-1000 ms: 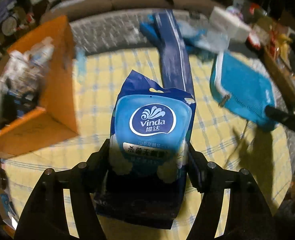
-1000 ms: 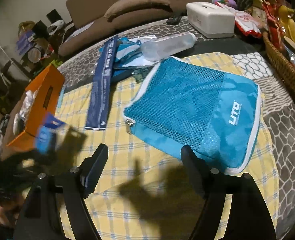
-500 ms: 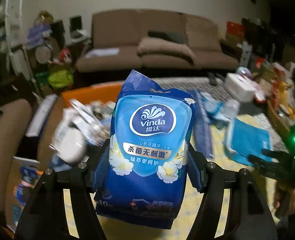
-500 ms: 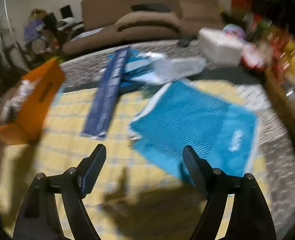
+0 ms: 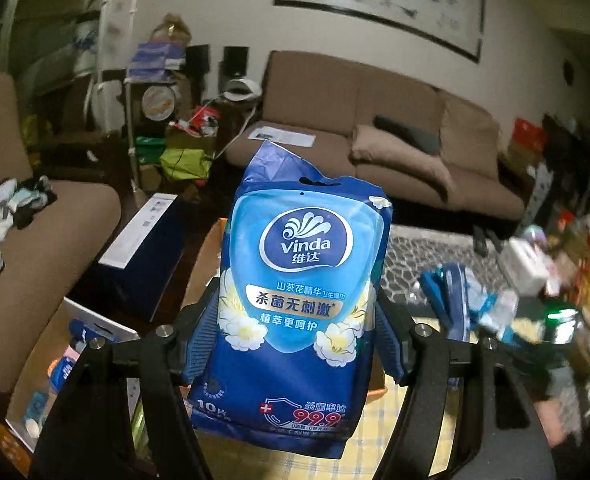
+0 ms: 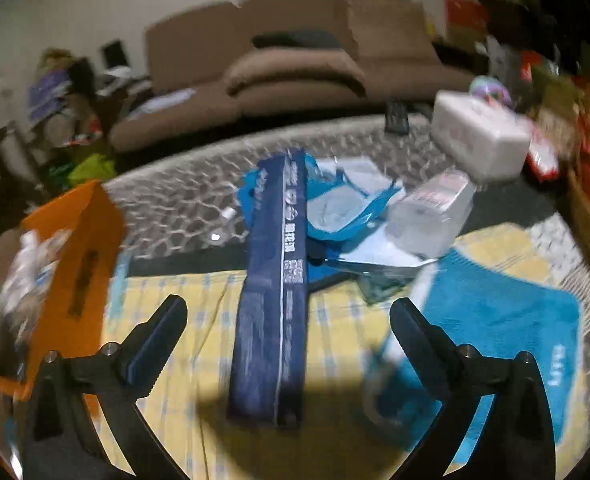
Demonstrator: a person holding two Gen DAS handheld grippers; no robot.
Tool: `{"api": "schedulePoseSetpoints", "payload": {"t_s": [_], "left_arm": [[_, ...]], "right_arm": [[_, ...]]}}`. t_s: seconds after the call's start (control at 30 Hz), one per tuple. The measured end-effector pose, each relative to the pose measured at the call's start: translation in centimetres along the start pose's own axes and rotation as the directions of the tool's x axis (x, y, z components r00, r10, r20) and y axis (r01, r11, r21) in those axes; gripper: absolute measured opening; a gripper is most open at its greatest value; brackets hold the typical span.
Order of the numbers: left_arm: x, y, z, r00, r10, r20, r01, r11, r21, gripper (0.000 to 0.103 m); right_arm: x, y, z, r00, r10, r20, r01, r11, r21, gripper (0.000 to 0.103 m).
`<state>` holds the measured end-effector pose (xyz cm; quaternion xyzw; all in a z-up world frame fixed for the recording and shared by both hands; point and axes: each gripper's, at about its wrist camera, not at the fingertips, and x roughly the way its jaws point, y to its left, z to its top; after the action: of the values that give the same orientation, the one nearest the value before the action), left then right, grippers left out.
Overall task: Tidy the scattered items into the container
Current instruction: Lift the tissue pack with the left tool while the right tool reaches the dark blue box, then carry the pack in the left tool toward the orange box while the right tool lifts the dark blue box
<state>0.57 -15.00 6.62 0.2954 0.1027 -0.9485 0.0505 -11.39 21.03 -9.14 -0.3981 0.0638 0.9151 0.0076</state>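
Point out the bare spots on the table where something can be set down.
Free: yellow checked cloth between the orange box and the long navy pack, plus the honeycomb-patterned strip behind it. Crowded: right of the navy pack, where the teal pouch, clear bottle and blue wrappers bunch together.

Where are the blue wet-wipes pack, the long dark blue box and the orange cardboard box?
blue wet-wipes pack (image 5: 305,280), left wrist view, front label.
long dark blue box (image 6: 273,300), right wrist view, top face.
orange cardboard box (image 6: 81,248), right wrist view, side wall.

navy box (image 6: 273,300) mid-cloth, flanks prob. free
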Motion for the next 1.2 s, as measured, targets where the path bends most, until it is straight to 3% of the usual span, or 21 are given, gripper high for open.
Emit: {"api": "schedulePoseSetpoints", "payload": {"t_s": [0.2,0.23,0.33,0.4,0.53,0.9,1.0,1.2], "left_arm": [[0.6,2.4,0.6,1.000,-0.010,-0.023,0.009,0.998,-0.054,0.065],[0.7,2.5,0.7,1.000,-0.007,-0.027,0.006,0.998,-0.057,0.065],[1.0,2.4,0.8,0.999,-0.016,-0.035,0.014,0.998,-0.061,0.065],[0.7,2.1,0.7,0.999,-0.038,-0.029,0.036,0.997,-0.069,0.065],[0.3,1.4,0.5,0.999,-0.036,-0.001,0.036,0.998,-0.050,0.065],[0.8,-0.6,0.0,0.998,-0.050,0.026,0.051,0.999,-0.018,0.065],[0.4,-0.3,-0.2,0.996,-0.078,0.033,0.080,0.996,-0.043,0.065],[-0.6,0.4,-0.7,0.998,-0.036,0.052,0.039,0.998,-0.046,0.065]], "right_arm": [[6.3,1.9,0.1,0.993,-0.042,-0.114,0.041,0.999,-0.011,0.097],[7.0,2.0,-0.1,0.990,-0.037,-0.136,0.037,0.999,0.001,0.090],[8.6,2.0,-0.7,0.981,-0.040,-0.189,0.038,0.999,-0.014,0.048],[8.4,2.5,-1.1,0.983,-0.080,-0.166,0.065,0.994,-0.090,0.043],[6.8,2.8,-1.1,0.987,-0.101,-0.128,0.081,0.985,-0.153,0.023],[-5.7,2.4,0.8,0.998,0.048,0.040,-0.039,0.978,-0.205,0.015],[-9.4,3.6,1.1,0.989,0.124,0.084,-0.103,0.971,-0.216,0.015],[-13.3,6.5,1.4,0.963,0.245,0.117,-0.217,0.954,-0.209,0.014]]}}
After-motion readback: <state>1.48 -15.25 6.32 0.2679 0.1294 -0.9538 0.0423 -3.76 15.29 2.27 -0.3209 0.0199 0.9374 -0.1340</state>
